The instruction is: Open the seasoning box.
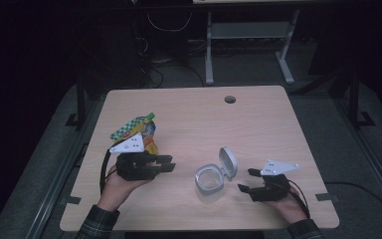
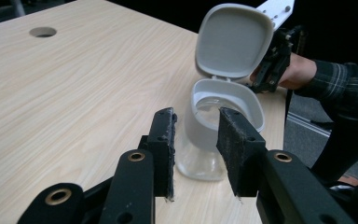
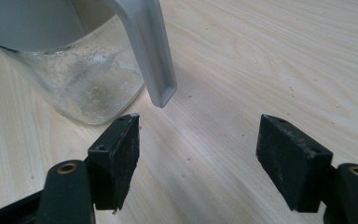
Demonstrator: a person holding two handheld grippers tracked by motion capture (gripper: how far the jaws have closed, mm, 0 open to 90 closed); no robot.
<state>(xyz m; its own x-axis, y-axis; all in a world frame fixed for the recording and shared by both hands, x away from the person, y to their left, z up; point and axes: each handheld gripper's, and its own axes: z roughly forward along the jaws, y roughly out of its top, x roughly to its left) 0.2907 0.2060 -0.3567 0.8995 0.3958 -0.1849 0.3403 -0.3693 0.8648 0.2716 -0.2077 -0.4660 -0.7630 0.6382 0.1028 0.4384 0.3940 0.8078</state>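
Left gripper [image 1: 168, 165] sits on the left side of the desk [image 1: 258, 124], held low in the person's left hand [image 1: 117, 185] and pointing across toward the jar [image 1: 209, 180]. Its jaws stand narrowly apart with nothing between them; in the left gripper view the two black pads [image 2: 164, 140] frame the jar just ahead without touching it, which reads as lining up to steady or take hold of its clear body. Behind this gripper, on its far side and close against it, lies one colourful snack pouch [image 1: 135, 128] with a green checked top, probably set there within easy reach for filling the jar.

Directly ahead of the left gripper and just beside the right one stands the single jar, clear plastic with a grey collar. Its hinged grey lid [image 1: 228, 162] is flipped up and leans toward the right gripper, leaving the mouth open, presumably so something can go in. From the right gripper view the jar's inside shows specks or droplets.

Right gripper [image 1: 246, 179] rests low on the desk in the person's right hand [image 1: 289, 204], jaws spread wide and empty, the lid's edge hanging just in front of its left pad [image 3: 116, 158]. It seems parked near the hinge side, ready to brace the jar or lid.

Counted: two grippers, one jar with one lid, one pouch, one desk.
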